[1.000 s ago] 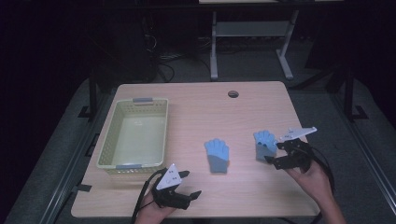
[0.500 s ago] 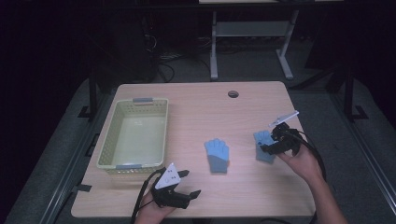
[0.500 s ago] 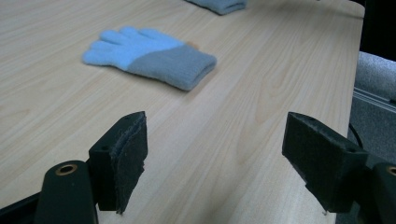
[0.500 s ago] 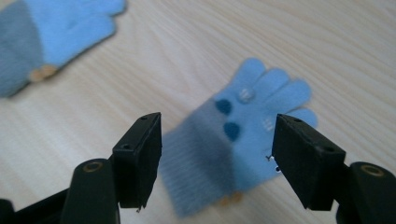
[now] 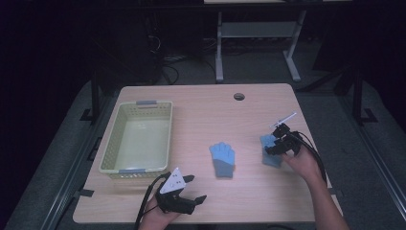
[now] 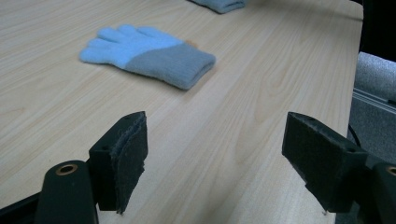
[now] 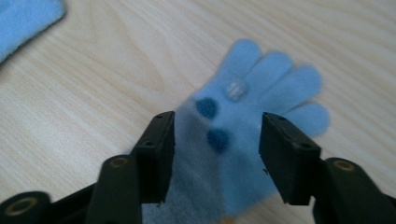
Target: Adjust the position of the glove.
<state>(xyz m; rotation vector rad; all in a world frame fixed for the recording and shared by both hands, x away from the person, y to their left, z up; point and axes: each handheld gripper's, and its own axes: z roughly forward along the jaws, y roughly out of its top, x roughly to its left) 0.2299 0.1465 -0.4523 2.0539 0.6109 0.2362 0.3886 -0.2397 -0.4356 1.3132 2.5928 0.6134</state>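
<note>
On the pale wooden worktop two blue gloves lie flat and well apart from each other. The right hand-held gripper is down over the right-hand glove, which sits near the worktop's right edge. In the right gripper view that glove lies palm up, its light-blue fingers spread away from the camera, with two dark blue dots and one pale dot on the palm; the two black jaws straddle the lower palm and cuff, one on each side. The jaws have just been closing with the glove between them, yet a strip of glove shows inside each pad, so they are not pressing on it yet. The other glove lies near the middle of the worktop, fingers pointing toward the far edge and its grey-blue cuff toward the person; in the left gripper view it rests ahead of the jaws, untouched. The left hand-held gripper hovers at the near edge of the worktop, just in front of the basket, its jaws spread wide with nothing between them. The pale yellow-green basket stands on the left side of the worktop.
</note>
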